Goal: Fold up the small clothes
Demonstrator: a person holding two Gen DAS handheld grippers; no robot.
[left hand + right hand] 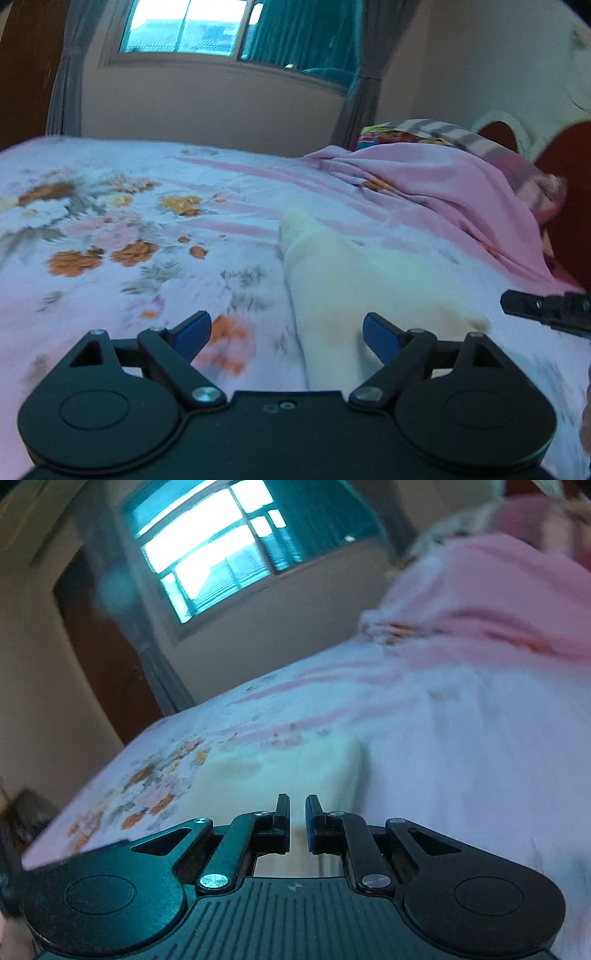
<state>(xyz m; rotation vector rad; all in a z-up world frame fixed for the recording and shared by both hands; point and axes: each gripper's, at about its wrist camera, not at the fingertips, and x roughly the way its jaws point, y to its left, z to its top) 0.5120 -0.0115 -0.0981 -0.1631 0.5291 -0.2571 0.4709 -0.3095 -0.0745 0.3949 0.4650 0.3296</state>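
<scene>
Left wrist view, left to right, with the cream cloth as landmark. Left of the cloth, the floral bedsheet [110, 221] covers the bed, its orange and pink flower print blurred toward the frame edge. The left gripper [286, 332] hangs low over the bed with its jaws spread wide and nothing between them; its blue-padded fingers [194, 330] frame the cloth's near end. The small cream cloth [354, 269] lies flat on the sheet, narrowing to a point away from the camera; its near edge is hidden behind the gripper body. Right of the cloth, a pink blanket [424, 188] is heaped over patterned bedding that is only partly visible. At the far right edge, a dark tip of the right gripper [546, 308] enters, cut off by the frame.

Right wrist view, strongly tilted and motion-blurred. The right gripper [297, 818] has its jaws drawn narrow, a slim gap between them; whether any fabric is pinched there cannot be told. The cream cloth [295, 771] lies just beyond the fingertips, its outline soft. Behind it, the window [207, 554] glows, overexposed.
</scene>
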